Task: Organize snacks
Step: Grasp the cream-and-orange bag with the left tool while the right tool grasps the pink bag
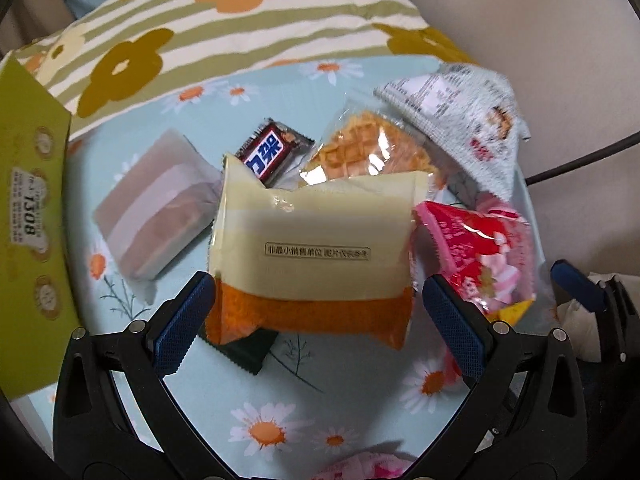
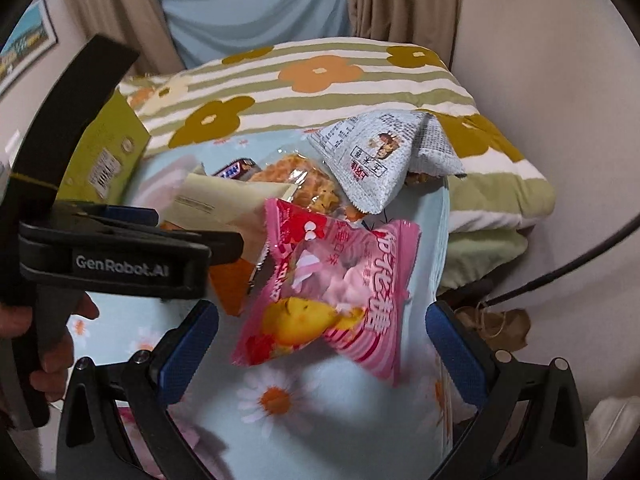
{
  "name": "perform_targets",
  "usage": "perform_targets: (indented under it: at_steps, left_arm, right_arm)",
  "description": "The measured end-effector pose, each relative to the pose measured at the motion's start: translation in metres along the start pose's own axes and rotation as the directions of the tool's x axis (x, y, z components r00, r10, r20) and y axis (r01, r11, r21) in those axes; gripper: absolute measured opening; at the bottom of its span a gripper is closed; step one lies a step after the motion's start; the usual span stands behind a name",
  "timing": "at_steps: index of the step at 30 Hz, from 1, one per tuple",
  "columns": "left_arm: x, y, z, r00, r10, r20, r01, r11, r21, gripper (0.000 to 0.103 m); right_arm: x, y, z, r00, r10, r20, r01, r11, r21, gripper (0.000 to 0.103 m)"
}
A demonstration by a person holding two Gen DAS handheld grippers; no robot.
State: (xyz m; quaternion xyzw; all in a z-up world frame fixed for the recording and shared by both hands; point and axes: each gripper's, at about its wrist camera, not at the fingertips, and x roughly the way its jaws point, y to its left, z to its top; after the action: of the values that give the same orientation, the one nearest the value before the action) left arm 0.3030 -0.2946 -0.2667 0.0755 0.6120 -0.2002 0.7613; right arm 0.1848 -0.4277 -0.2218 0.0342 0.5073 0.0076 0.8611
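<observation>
A cream and orange cake packet [image 1: 312,256] lies on the daisy-print sheet [image 1: 260,420], between the fingers of my left gripper [image 1: 320,320], which is open and stands on either side of it. In the right wrist view a pink sweets packet [image 2: 332,292] sits between the fingers of my open right gripper [image 2: 320,352]; the same packet [image 1: 480,256] lies just right of the cream one. Behind them are a chocolate bar [image 1: 272,152], a clear-wrapped waffle [image 1: 360,152] and a grey-white packet [image 1: 460,120]. A pale layered cake packet [image 1: 156,208] lies to the left.
An open green cardboard box [image 1: 28,200] stands at the left edge. A striped flower pillow [image 1: 240,20] lies behind the snacks. A dark green packet [image 1: 244,350] pokes out under the cream one. A person's hand [image 2: 52,360] holds the left tool. A black cable [image 1: 580,160] runs at the right.
</observation>
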Motion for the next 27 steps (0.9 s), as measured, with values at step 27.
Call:
perform_targets:
  at_steps: [27]
  left_arm:
    - [0.025,-0.001,0.012,0.998,-0.054,0.014,0.053,0.997,0.06,0.077]
  right_arm:
    - [0.047,0.011,0.005,0.997,-0.067,-0.049,0.058,0.984,-0.166,0.096]
